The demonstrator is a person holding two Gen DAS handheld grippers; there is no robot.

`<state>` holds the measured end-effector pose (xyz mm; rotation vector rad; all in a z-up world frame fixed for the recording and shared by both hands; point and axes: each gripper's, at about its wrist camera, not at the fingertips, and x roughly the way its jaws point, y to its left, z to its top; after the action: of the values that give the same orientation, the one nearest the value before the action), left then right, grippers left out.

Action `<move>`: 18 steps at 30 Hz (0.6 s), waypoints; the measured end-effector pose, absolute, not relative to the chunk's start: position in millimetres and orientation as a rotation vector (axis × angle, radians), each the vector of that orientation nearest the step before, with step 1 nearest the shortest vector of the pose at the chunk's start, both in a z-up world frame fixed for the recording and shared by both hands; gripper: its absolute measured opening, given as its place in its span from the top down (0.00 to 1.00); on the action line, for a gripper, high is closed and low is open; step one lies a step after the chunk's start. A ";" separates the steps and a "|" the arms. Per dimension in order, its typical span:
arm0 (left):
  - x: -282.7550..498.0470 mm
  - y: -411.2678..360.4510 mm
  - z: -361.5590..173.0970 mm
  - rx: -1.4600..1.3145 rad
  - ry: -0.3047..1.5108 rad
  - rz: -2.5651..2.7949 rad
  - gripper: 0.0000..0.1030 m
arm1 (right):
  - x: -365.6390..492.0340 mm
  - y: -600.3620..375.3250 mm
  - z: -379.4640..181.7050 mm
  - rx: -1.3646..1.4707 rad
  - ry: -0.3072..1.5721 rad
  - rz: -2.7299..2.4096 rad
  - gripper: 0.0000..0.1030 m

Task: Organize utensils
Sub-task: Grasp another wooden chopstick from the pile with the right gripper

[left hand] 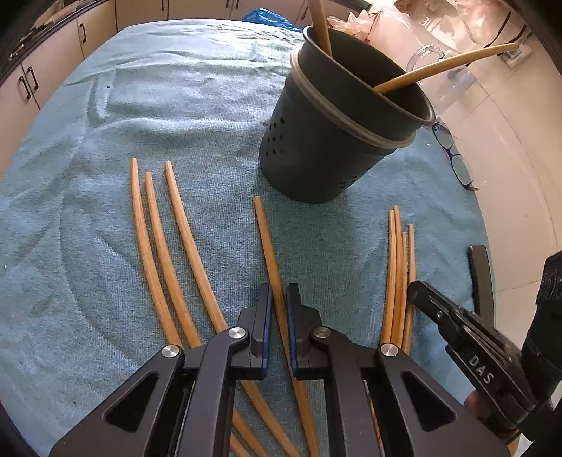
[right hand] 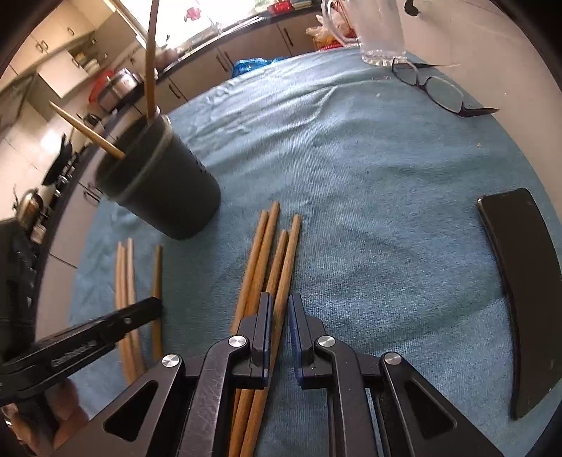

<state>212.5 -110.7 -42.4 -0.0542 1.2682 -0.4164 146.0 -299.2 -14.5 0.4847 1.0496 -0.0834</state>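
Note:
Bamboo chopsticks lie on a blue towel [left hand: 175, 105] in front of a dark perforated holder [left hand: 333, 140] [right hand: 165, 190] with two chopsticks [left hand: 439, 66] leaning in it. My left gripper [left hand: 279, 298] is shut on a single chopstick [left hand: 267, 239] that lies apart in the middle. Three more chopsticks [left hand: 158, 246] fan out to its left. My right gripper [right hand: 281, 309] is shut on the rightmost chopstick [right hand: 293, 239] of a bundle of several [right hand: 260, 253]. In each wrist view, a finger of the other gripper [left hand: 432, 306] [right hand: 140, 313] shows at the side.
A pair of glasses [right hand: 432, 88] lies at the far right of the towel beside a clear glass jug [right hand: 379, 31]. A black phone [right hand: 520, 298] rests near the right edge. Kitchen cabinets and a counter stand beyond the table.

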 end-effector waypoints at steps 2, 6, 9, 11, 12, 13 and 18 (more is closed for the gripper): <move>216.2 -114.4 -40.9 -0.055 1.267 -0.420 0.92 | 147.8 -297.2 -13.7 0.444 1.065 -0.103 0.91; 220.5 -120.1 -44.6 -0.051 1.265 -0.416 0.92 | 152.7 -296.0 -12.1 0.367 1.102 -0.131 0.91; 217.8 -128.7 -43.5 -0.023 1.247 -0.408 0.92 | 159.8 -292.3 -11.7 0.320 1.116 -0.144 0.91; 215.7 -130.5 -42.7 -0.010 1.234 -0.401 0.93 | 163.6 -290.5 -12.0 0.295 1.108 -0.149 0.91; 214.1 -131.0 -42.1 -0.002 1.224 -0.400 0.93 | 163.9 -291.0 -12.1 0.290 1.103 -0.144 0.91; 212.9 -131.1 -41.0 -0.005 1.216 -0.403 0.93 | 162.5 -293.8 -12.2 0.310 1.097 -0.138 0.91; 195.5 -122.6 -15.9 -0.021 1.126 -0.446 0.93 | 143.5 -306.7 -4.2 0.435 1.021 -0.103 0.93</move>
<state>195.5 -122.6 -15.9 -0.0213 1.1257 -0.4459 143.5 -306.7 -4.2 0.4350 1.0207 -0.1032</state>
